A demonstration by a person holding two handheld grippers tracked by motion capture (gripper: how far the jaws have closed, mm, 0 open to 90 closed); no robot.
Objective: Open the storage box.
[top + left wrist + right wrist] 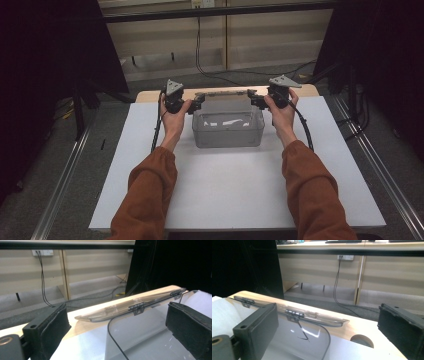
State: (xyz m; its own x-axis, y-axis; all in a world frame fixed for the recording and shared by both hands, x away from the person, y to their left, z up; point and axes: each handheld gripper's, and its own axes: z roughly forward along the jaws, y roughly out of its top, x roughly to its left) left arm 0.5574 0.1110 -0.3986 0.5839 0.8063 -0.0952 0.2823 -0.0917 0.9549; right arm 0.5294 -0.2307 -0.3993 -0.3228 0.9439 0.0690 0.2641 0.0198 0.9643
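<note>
Both claws, left (196, 104) and right (254, 100), stand wide, holding nothing, flanking the clear box (228, 131). Risk: a sideways bump could shove the light box or slam its laid-back lid (130, 307).

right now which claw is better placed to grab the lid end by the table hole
Right. The right claw is open, and that end of the lid lies just ahead of it, beside the hole. The left claw is at the box's other end.
</note>
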